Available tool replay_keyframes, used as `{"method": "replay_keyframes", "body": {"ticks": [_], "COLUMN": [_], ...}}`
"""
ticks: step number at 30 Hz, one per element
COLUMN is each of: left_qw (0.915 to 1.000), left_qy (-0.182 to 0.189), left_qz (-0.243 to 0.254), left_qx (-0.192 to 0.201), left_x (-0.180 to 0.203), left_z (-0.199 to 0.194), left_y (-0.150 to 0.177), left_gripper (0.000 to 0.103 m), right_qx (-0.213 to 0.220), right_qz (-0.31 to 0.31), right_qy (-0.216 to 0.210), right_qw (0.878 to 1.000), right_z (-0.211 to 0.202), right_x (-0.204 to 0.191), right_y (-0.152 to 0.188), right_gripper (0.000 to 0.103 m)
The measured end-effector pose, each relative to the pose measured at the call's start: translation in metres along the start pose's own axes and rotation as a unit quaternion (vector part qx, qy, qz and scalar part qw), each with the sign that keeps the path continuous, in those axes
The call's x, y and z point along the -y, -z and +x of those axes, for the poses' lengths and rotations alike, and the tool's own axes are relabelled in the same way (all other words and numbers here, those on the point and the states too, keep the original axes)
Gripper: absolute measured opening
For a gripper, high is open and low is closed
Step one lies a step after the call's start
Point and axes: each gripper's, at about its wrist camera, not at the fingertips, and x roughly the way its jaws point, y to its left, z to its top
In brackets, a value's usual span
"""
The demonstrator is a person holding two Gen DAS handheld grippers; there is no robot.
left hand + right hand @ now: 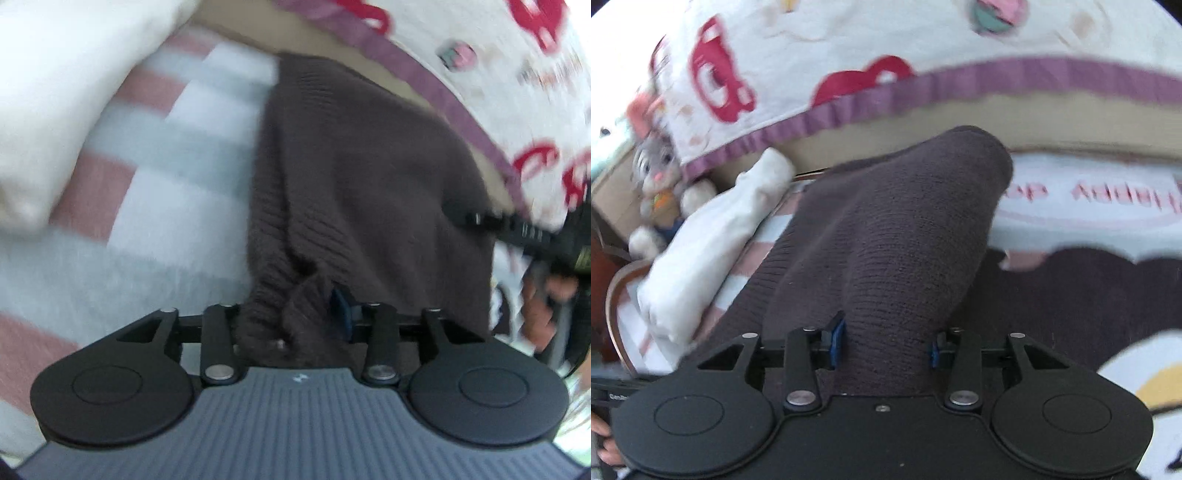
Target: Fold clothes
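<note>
The brown sweater (886,229) is hanging up off the striped bed cover (177,147), soft and knitted, bunching where it is held. The left tool (295,314) and right tool (886,343) are both squeezing its edge. This looks like the lifting step; next, both should carry it over and lay it flat.

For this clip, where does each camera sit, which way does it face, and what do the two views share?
Left wrist: on the left hand-held gripper, facing forward and down at the dark knit garment bunched between its fingers; the right hand-held gripper and a hand show at the right edge.
Right wrist: on the right hand-held gripper, facing down along the garment it holds, toward a plush rabbit; fingers show at lower left.
Shared: garment, striped bedding, purple-trimmed printed cover.
</note>
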Motion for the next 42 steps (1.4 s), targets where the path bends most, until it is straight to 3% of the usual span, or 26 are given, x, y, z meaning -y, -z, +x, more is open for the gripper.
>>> {"method": "replay_keyframes", "body": {"ticks": [6,9,11,12,15,16,18,23,27,31,36,37,38,39,42], "left_qw": [0.9945,0.996,0.9983,0.9989,0.9988,0.9971,0.9839,0.9543,0.9619,0.9861,0.9985,0.9993,0.9993,0.9985,0.9918], "left_qy": [0.077,0.077,0.058,0.047,0.022,0.004,-0.047,-0.091,-0.11,-0.065,-0.025,-0.019,-0.017,-0.02,-0.046], "left_qz": [-0.072,-0.046,-0.007,0.005,0.03,0.068,0.169,0.282,0.249,0.152,0.045,0.025,0.021,0.035,0.102], "left_qx": [0.001,-0.003,-0.001,0.005,0.031,0.033,0.035,0.036,0.021,0.012,0.016,0.019,0.026,0.037,0.062], "left_x": [-0.029,-0.02,-0.01,-0.006,0.007,0.019,0.053,0.112,0.1,0.073,0.04,0.034,0.033,0.036,0.056], "left_z": [0.009,0.013,0.013,0.011,0.005,0.003,-0.003,0.0,0.018,0.016,0.019,0.019,0.018,0.014,0.004], "left_y": [0.008,0.009,0.014,0.016,0.02,0.019,0.022,0.037,0.045,0.03,0.032,0.034,0.036,0.037,0.04], "left_gripper": [0.061,0.063,0.062,0.056,0.03,0.029,0.028,0.028,0.034,0.04,0.056,0.055,0.044,0.033,0.028], "right_qx": [-0.025,-0.05,-0.071,-0.068,-0.03,-0.015,-0.002,0.009,-0.01,-0.02,-0.029,-0.03,-0.019,-0.009,0.024], "right_qz": [0.079,0.113,0.132,0.123,0.035,0.006,-0.027,-0.119,-0.085,-0.029,0.014,0.03,0.021,0.011,-0.042], "right_qy": [-0.049,-0.084,-0.077,-0.067,-0.038,-0.035,-0.033,0.008,0.02,-0.004,-0.029,-0.033,-0.035,-0.037,-0.037], "right_qw": [0.995,0.989,0.986,0.988,0.998,0.999,0.999,0.993,0.996,0.999,0.999,0.999,0.999,0.999,0.998], "right_z": [0.014,0.037,0.055,0.057,0.04,0.03,0.012,-0.015,-0.008,-0.004,0.016,0.022,0.019,0.015,-0.001], "right_x": [0.025,0.036,0.036,0.032,0.005,-0.004,-0.02,-0.048,-0.023,0.004,0.023,0.028,0.025,0.021,0.001], "right_y": [-0.005,-0.01,-0.011,-0.012,-0.011,-0.011,-0.011,0.0,0.005,0.004,0.004,0.003,0.003,0.002,0.001], "right_gripper": [0.055,0.075,0.077,0.076,0.051,0.047,0.046,0.046,0.048,0.051,0.071,0.07,0.067,0.057,0.047]}}
